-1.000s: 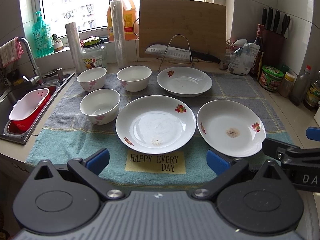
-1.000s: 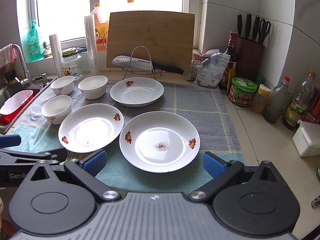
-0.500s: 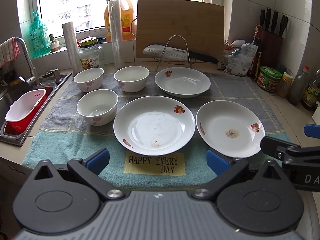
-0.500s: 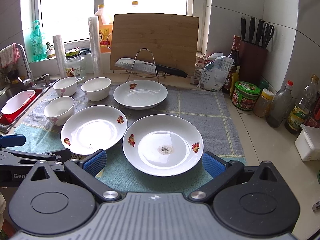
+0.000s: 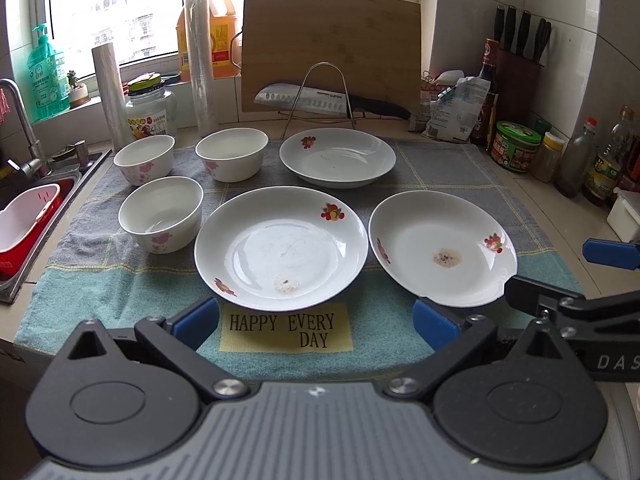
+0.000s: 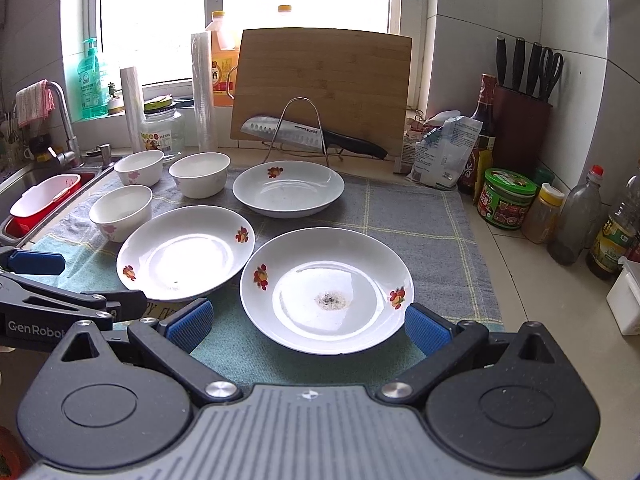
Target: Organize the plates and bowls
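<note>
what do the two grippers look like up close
Both match: a grey ribbed body, two round black housings, black linkage arms with silver pivots, blue ribbed pads. The left gripper and right gripper carry white lettering on their sides. No cables or sleeves show.

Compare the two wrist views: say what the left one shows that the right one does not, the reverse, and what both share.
Left only: the full HAPPY EVERY DAY label and the right gripper from the side.
Right only: the pink cloth on the faucet, scissors in the knife block, and the left gripper from the side.
Both: three plates, three bowls, the knife and the cutting board.
</note>
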A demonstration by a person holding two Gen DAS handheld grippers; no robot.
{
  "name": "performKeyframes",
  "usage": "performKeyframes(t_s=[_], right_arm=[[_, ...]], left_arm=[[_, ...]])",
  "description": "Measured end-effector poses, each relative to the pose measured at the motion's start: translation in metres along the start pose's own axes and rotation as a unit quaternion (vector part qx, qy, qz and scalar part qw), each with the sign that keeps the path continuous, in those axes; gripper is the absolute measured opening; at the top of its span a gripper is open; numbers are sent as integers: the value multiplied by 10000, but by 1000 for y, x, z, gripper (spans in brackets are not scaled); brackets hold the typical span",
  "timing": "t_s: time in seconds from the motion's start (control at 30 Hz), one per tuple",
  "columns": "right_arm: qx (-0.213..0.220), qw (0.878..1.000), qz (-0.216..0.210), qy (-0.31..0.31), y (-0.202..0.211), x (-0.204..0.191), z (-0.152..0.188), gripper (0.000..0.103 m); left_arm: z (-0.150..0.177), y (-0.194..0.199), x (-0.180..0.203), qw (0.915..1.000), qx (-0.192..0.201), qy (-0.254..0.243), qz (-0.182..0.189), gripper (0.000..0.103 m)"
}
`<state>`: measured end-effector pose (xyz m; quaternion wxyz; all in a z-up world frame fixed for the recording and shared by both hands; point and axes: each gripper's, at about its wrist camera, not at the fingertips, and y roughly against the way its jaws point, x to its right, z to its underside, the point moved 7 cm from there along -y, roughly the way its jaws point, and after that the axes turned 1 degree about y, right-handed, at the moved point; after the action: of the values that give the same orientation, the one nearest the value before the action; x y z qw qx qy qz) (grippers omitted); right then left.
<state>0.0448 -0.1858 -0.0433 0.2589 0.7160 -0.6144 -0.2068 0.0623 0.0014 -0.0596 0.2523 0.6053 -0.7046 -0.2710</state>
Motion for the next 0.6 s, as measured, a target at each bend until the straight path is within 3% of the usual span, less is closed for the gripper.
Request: performKeyframes(t_s=[0.6], right_arm=[[-669,9976,78,-144,-63,17,42,103]], left_arm=[[2,-35,-2,9992,-238,-74,309,102]])
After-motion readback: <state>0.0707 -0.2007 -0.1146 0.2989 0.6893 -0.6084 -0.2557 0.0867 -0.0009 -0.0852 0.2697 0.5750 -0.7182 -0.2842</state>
